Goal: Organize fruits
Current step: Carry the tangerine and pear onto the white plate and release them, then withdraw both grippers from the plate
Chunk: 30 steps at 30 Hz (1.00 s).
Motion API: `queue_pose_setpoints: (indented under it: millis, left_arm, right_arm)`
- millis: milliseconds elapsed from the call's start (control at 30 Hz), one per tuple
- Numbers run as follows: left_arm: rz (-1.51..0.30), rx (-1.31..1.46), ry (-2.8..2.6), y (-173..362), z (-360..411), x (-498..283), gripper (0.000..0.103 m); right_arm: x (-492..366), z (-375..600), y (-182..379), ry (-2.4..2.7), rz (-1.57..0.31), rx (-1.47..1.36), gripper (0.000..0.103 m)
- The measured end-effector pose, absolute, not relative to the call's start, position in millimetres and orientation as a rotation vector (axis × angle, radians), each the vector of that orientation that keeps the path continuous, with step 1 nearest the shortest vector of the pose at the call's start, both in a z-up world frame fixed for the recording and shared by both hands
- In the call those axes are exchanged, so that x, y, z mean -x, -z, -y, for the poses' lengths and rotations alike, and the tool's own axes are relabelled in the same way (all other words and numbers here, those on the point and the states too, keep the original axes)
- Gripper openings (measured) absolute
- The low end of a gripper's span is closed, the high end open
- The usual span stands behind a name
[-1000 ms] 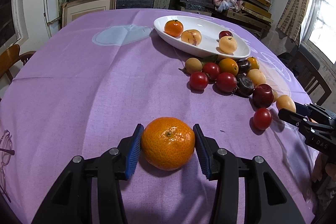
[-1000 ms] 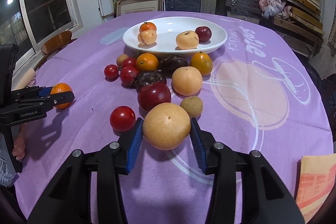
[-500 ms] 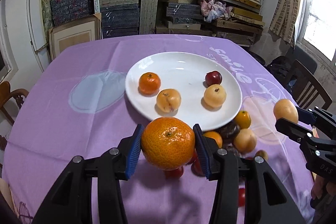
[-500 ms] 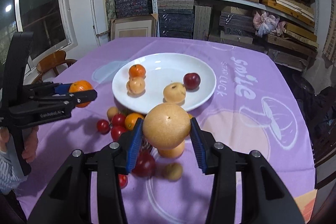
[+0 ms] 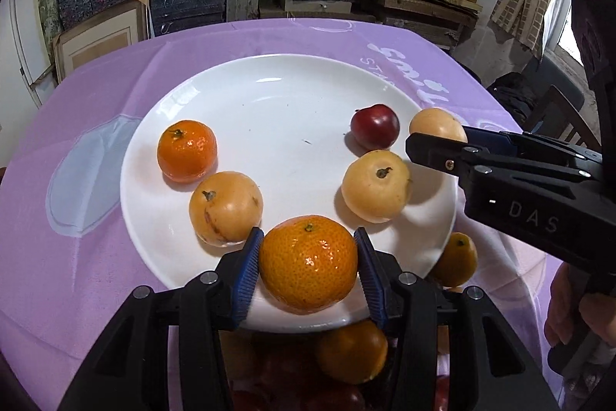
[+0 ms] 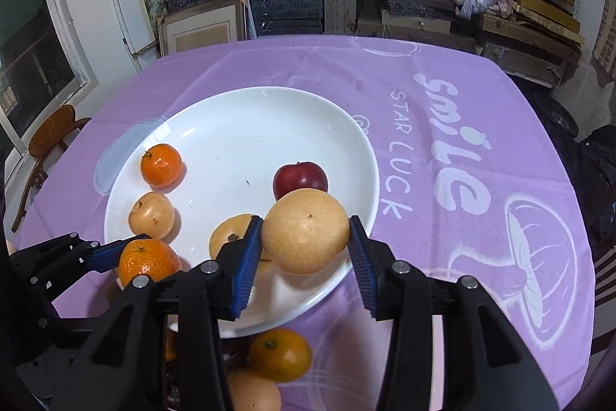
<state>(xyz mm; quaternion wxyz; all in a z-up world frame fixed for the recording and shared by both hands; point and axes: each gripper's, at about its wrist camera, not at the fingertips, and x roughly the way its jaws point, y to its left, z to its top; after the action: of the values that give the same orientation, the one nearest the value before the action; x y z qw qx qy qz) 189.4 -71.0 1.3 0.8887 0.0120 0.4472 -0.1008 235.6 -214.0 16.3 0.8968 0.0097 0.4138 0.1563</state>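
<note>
My left gripper has its jaws closed on a round orange mandarin above the near edge, at 6 o'clock, of the wide white ceramic plate, and my right gripper has its jaws closed on a pale yellow-brown round fruit above the plate's 5 o'clock edge. On the plate lie a smaller orange mandarin at 9 o'clock, a dark red plum at 3 o'clock, and two pale yellow fruits nearer to me. The plate rests on the surface under a purple printed cloth, and more loose fruits lie on the cloth just in front of the plate.
</note>
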Motion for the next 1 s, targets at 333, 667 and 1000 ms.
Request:
queue_pose_setpoints:
  millis: [333,667,1000]
  left_arm:
    - [-0.900,-0.009,0.158,-6.5,52.2,-199.6,0.058]
    - [-0.729,0.027,0.084,-68.6,12.4,-133.3,0.099]
    - [-0.785,0.003,-0.008,-19.2,-19.6,-74.2,0.100]
  right_arm:
    - [-264.7,211.9,-6.7,-0.304,-0.888,-0.059,0.046]
    - [-189.3,255.9,-57.2,-0.313,-0.672,-0.189,0.082]
    - [-48.7,278.9,-35.4,-0.237,-0.481,-0.098,0.099]
